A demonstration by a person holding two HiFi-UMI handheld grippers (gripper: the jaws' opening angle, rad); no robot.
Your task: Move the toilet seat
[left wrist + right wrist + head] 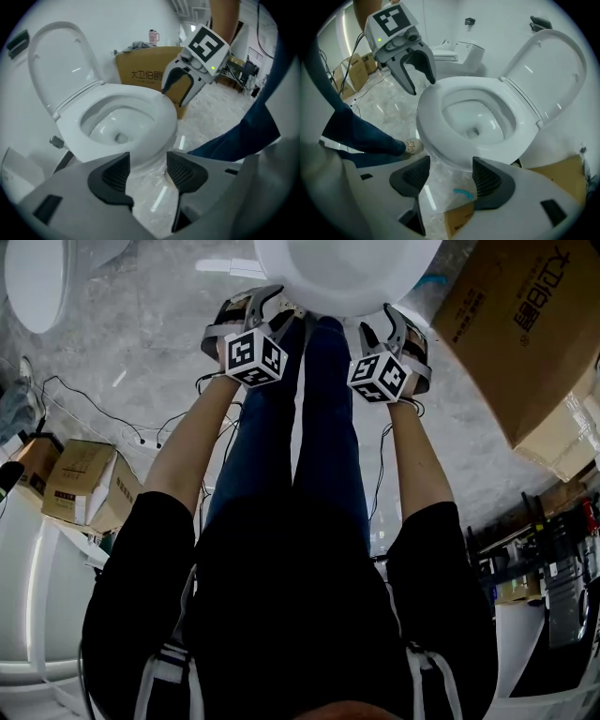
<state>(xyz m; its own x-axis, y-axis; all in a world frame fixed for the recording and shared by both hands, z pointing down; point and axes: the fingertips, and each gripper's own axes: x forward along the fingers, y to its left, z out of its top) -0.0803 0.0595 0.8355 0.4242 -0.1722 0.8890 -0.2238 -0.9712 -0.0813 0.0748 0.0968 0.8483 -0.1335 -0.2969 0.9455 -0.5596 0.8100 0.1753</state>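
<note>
A white toilet stands with its seat down on the bowl and its lid raised against the wall. In the head view only the bowl's front rim shows at the top. My left gripper is open just before the front of the bowl, nothing between its pads. My right gripper is open too, low at the other side of the front rim, also empty. Each sees the other: the right gripper and the left gripper hang close over the seat's front edge.
The person's legs in blue jeans stand between the grippers. A large cardboard box lies right of the toilet, smaller boxes and cables at the left. Another toilet stands behind. Plastic film and a small blue piece lie on the floor.
</note>
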